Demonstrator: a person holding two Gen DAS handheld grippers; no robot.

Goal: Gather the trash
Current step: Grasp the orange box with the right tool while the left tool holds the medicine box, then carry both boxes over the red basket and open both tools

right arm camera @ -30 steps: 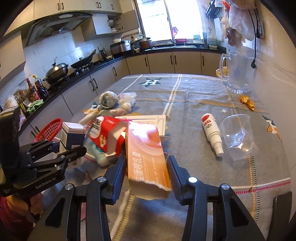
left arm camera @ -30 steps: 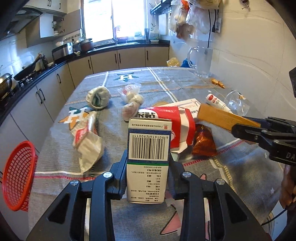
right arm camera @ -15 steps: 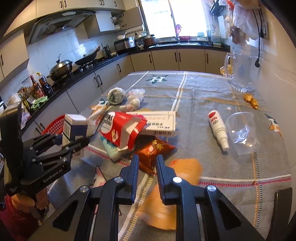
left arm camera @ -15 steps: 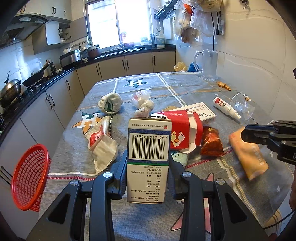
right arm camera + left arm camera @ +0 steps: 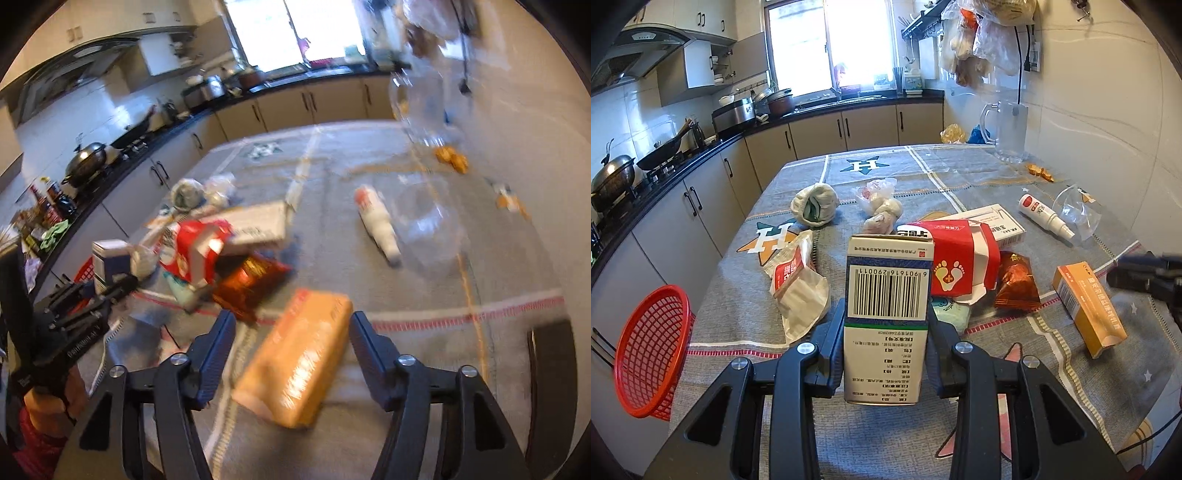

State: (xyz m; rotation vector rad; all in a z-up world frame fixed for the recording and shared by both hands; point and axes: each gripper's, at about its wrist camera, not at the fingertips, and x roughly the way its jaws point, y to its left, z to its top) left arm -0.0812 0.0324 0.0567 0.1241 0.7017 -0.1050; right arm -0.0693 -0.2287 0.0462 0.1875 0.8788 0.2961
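A red basket [image 5: 652,350] hung off the table's [image 5: 879,173] left edge. The left gripper [image 5: 886,354] clamped an upright white medicine box [image 5: 886,317], barcode facing the camera, above the near edge of the table. Behind it lay a crumpled paper bag [image 5: 799,284], a torn red carton [image 5: 960,266] and a foil snack packet [image 5: 1014,282]. Farther right, an orange box [image 5: 301,360] lay flat on the cloth; the right gripper [image 5: 291,332] stood wide open around it, apparently not touching, though that view was blurred.

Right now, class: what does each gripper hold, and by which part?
The left gripper clamps the barcode box by its lower side faces. The right gripper holds nothing; the orange box lies between its open jaws.
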